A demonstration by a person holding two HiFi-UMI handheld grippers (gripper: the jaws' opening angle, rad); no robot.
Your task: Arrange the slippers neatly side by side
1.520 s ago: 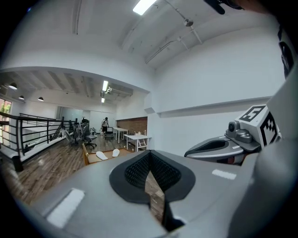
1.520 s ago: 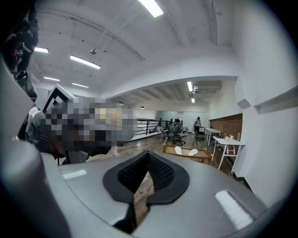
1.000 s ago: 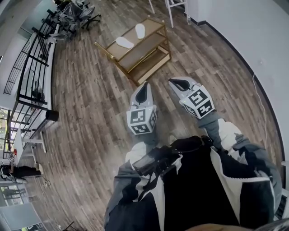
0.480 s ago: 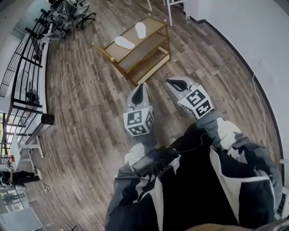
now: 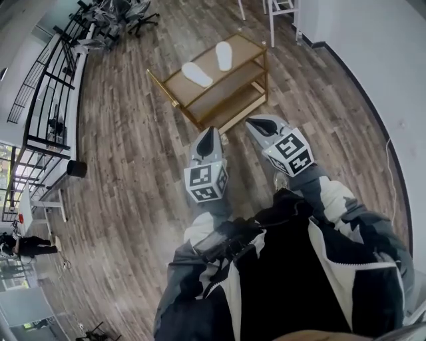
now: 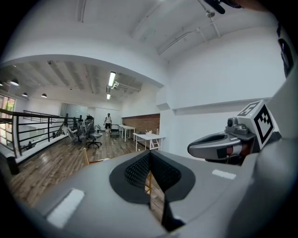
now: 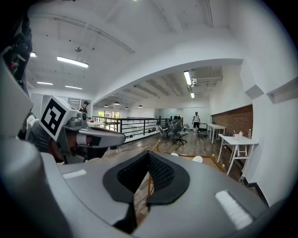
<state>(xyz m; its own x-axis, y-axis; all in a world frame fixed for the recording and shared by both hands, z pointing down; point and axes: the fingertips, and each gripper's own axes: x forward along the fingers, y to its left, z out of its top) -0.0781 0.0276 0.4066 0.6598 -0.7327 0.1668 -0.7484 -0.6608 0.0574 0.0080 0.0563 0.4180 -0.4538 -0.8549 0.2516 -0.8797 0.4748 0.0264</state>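
Observation:
Two white slippers lie apart on the top of a low wooden rack (image 5: pixel 174 89) with a gold frame. One slipper (image 5: pixel 196 74) lies toward the left, the other slipper (image 5: pixel 223 55) farther back and angled differently. My left gripper (image 5: pixel 210 135) and right gripper (image 5: pixel 261 124) hover side by side over the floor, short of the rack. Both point at it and both are shut with nothing between the jaws. In the right gripper view the slippers (image 7: pixel 197 159) show just past the shut right gripper (image 7: pixel 149 155). The left gripper (image 6: pixel 150 155) is shut in its own view too.
A white wall (image 5: pixel 386 66) runs along the right, with white table legs (image 5: pixel 279 10) at the back. Office chairs (image 5: pixel 113 13) and a black railing (image 5: pixel 46 100) lie to the left, a black bin (image 5: pixel 76 168) beside it. A person (image 6: pixel 108 122) stands far off.
The rack with the slippers has come closer and shifted right in the head view. Both grippers have moved forward together toward it and stay shut.

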